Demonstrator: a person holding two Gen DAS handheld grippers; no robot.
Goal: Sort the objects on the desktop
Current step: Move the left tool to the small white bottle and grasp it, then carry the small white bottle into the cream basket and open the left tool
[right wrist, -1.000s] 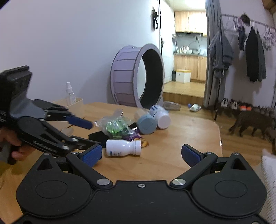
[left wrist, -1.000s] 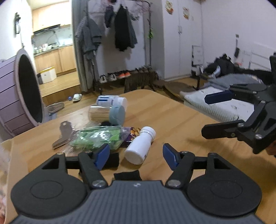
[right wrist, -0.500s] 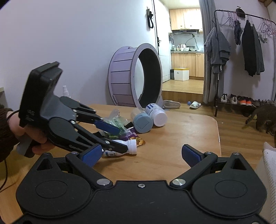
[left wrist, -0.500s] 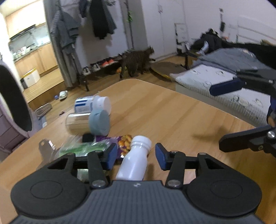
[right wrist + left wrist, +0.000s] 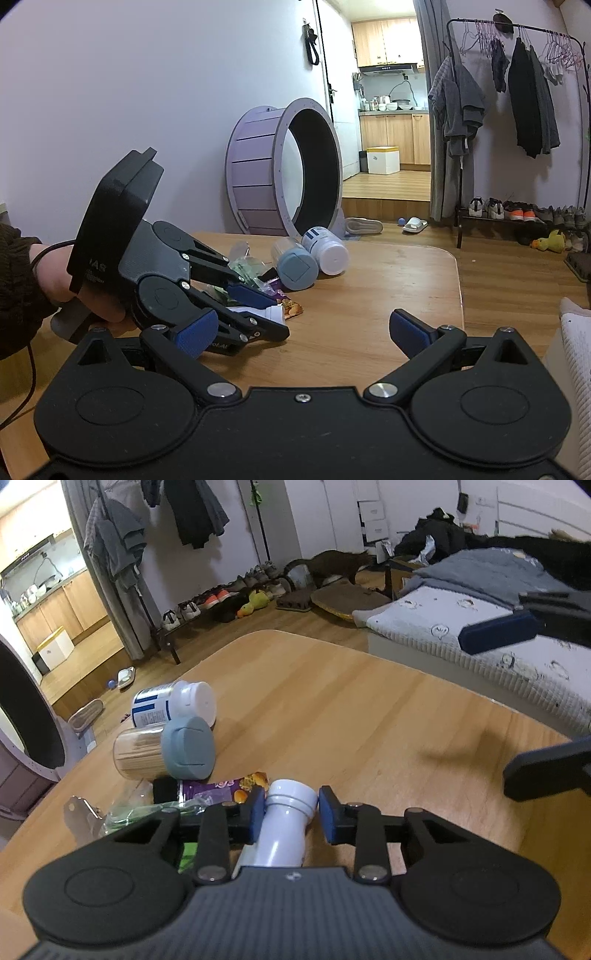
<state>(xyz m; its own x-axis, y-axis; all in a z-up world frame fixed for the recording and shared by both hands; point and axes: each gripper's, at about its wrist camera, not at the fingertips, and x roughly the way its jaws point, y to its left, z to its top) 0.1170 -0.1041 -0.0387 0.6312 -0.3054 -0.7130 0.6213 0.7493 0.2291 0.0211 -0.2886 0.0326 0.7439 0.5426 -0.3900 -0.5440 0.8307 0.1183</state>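
Left gripper (image 5: 290, 814) is closing around the white bottle (image 5: 284, 823) lying on the table (image 5: 369, 716), pads not quite pinching yet. Right gripper (image 5: 299, 328) hangs wide open and empty, out of the way.

On the counter (image 5: 332, 709) a bottle (image 5: 284, 827) lies between the closing jaws of the left hand-held gripper (image 5: 290, 814). Just left of it lies a packet pile (image 5: 207, 794). Behind the pile a jar (image 5: 166, 753) lies on its side, touching a tub (image 5: 173, 705) behind it. The right hand-held gripper (image 5: 299, 328) hangs well right of them, jaws apart.
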